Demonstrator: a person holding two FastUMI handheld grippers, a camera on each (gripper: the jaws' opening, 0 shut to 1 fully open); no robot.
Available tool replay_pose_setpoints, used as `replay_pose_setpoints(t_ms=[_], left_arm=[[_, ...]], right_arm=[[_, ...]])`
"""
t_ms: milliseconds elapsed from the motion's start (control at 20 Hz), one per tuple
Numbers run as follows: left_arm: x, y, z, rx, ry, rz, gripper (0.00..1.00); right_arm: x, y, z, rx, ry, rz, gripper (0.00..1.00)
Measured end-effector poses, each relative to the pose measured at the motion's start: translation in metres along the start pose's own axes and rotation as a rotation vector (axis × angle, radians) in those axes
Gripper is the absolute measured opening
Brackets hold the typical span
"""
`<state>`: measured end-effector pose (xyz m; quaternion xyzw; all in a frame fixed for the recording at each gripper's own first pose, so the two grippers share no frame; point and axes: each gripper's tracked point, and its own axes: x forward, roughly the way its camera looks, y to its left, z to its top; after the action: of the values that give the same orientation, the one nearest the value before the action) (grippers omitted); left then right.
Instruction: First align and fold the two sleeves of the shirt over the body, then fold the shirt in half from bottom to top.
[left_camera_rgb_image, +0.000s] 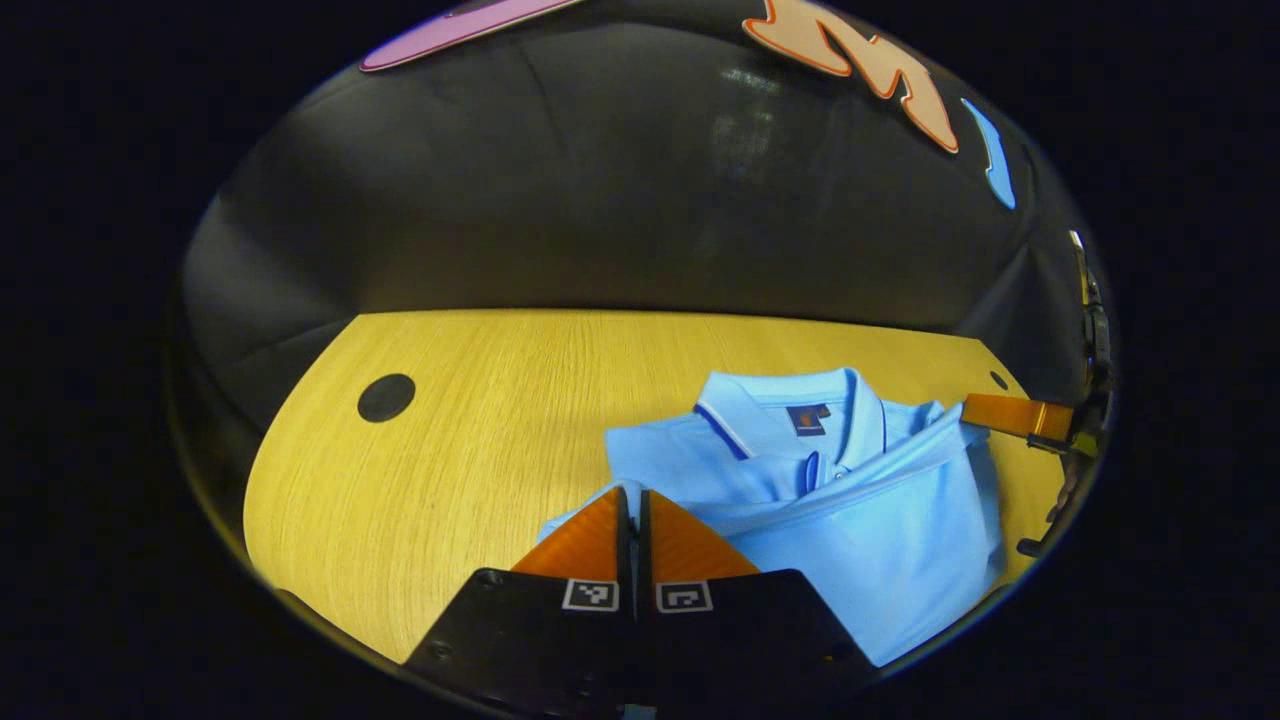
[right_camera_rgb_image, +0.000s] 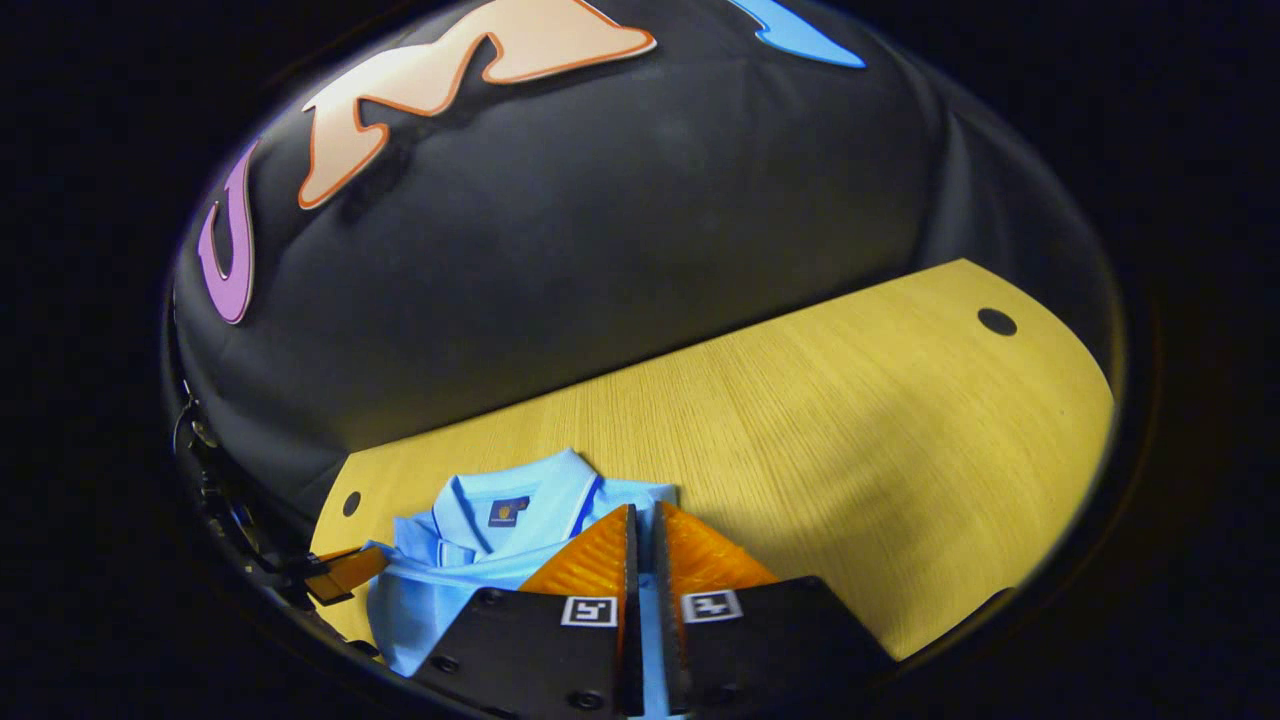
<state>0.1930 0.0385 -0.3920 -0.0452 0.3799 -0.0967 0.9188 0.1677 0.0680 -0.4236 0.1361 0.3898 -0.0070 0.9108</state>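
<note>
A light blue polo shirt (left_camera_rgb_image: 880, 530) lies on the wooden table (left_camera_rgb_image: 480, 430), collar (left_camera_rgb_image: 780, 405) toward the far edge. A lower layer of cloth is drawn up over the body and stretches as a band between the two grippers, just below the collar. My left gripper (left_camera_rgb_image: 632, 492) is shut on a bit of blue cloth at the shirt's left side. The right gripper (left_camera_rgb_image: 970, 408) pinches the cloth at the shirt's right side. In the right gripper view, the right gripper (right_camera_rgb_image: 643, 510) is shut with shirt (right_camera_rgb_image: 470, 565) cloth between its fingers, and the left gripper (right_camera_rgb_image: 380, 560) holds the far side.
A round black hole (left_camera_rgb_image: 386, 397) sits in the table (right_camera_rgb_image: 850, 420) left of the shirt, another hole (right_camera_rgb_image: 996, 322) at the right end. The black cloth wall stands right behind the table's far edge. Bare wood extends on both sides of the shirt.
</note>
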Motion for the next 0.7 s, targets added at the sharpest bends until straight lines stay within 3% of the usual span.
replay_pose_setpoints(t_ms=[50,100,200,300,400,500,700], left_arm=[[-0.005,-0.002,0.005,-0.022,-0.018,-0.008,0.0],[-0.011,-0.008,0.011,-0.044,-0.032,-0.042,0.14],[-0.025,-0.007,0.023,-0.042,-0.085,-0.033,0.54],[-0.045,-0.009,0.038,-0.005,-0.156,0.002,0.94],[-0.076,-0.017,0.049,-0.007,-0.205,0.008,0.96],[-0.108,-0.024,0.059,-0.016,-0.262,0.018,0.96],[-0.18,-0.039,0.075,0.006,-0.383,0.045,0.96]], right_arm=[[-0.008,0.001,0.008,-0.019,-0.015,0.0,0.26],[-0.003,0.0,0.004,-0.044,-0.04,-0.009,0.5],[-0.028,0.003,0.022,-0.075,-0.087,-0.01,0.98],[-0.052,0.006,0.033,-0.094,-0.135,-0.007,0.98],[-0.081,0.01,0.044,-0.114,-0.187,-0.003,0.93],[-0.116,0.013,0.055,-0.146,-0.252,-0.003,0.98],[-0.208,0.026,0.074,-0.263,-0.439,0.006,0.97]])
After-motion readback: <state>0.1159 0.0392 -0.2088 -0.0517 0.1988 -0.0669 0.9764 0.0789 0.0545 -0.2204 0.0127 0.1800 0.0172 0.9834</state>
